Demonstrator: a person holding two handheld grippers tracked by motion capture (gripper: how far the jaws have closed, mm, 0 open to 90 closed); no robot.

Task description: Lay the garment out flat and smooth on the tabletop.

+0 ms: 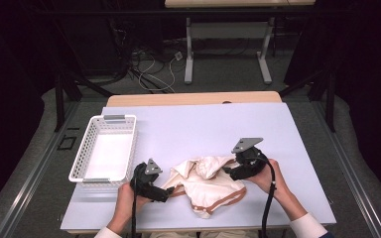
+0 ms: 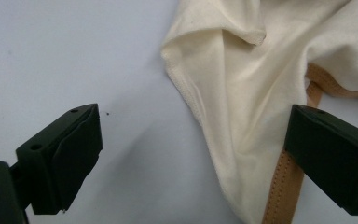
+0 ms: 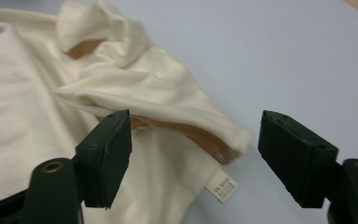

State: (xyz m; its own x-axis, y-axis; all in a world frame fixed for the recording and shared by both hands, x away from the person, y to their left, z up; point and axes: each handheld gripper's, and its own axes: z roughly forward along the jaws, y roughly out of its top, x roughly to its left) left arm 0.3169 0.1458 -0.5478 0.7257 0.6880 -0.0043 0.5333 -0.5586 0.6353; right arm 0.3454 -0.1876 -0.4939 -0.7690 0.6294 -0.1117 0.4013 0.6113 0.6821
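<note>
**Two grippers at a cream cloth bag**

A crumpled cream bag (image 1: 208,186) with brown straps (image 2: 279,191) lies on the pale surface (image 1: 198,129), near the front edge. The left gripper (image 1: 166,192) sits at its left side, jaws wide apart, holding nothing. The right gripper (image 1: 226,170) sits at its right side, jaws apart too. A white basket (image 1: 85,148) stands to the left.

left gripper (image 1: 164,194): jaws wide apart, low | right gripper (image 1: 228,171): jaws apart, seemingly tilted down
</note>
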